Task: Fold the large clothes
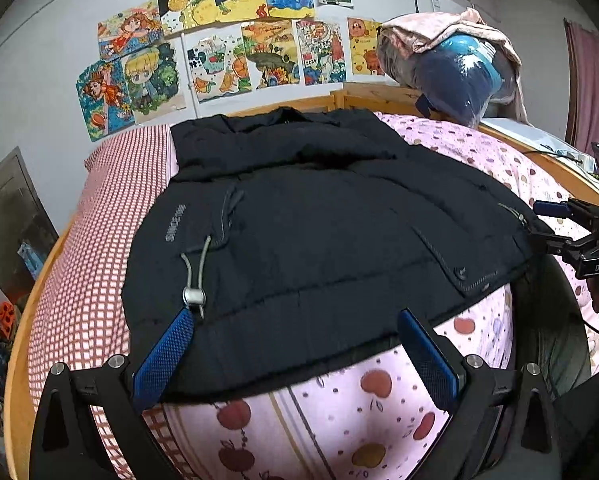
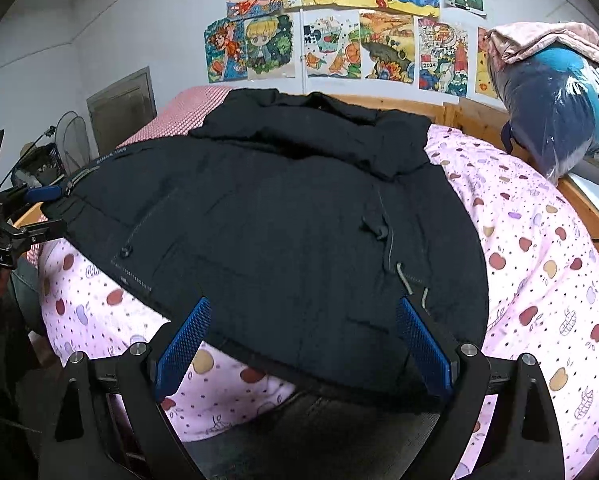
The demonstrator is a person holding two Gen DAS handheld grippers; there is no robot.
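Black jacket (image 1: 319,232) lies spread flat on my pink fruit-print quilt (image 1: 479,152), collar toward the drawings on the wall (image 1: 227,40). My left gripper (image 1: 295,316) is spread wide over the near hem, gripping nothing, toggle cord (image 1: 193,280) just by its left finger. My right gripper (image 2: 303,308) also gapes wide over the hem.

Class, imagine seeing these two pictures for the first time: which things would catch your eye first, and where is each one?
First, the big black jacket spread flat across the bed's pink fruit-print quilt. Next, the bright children's drawings taped to the white wall behind the bed. Then the left claw and the right claw, both open at the jacket's near hem.
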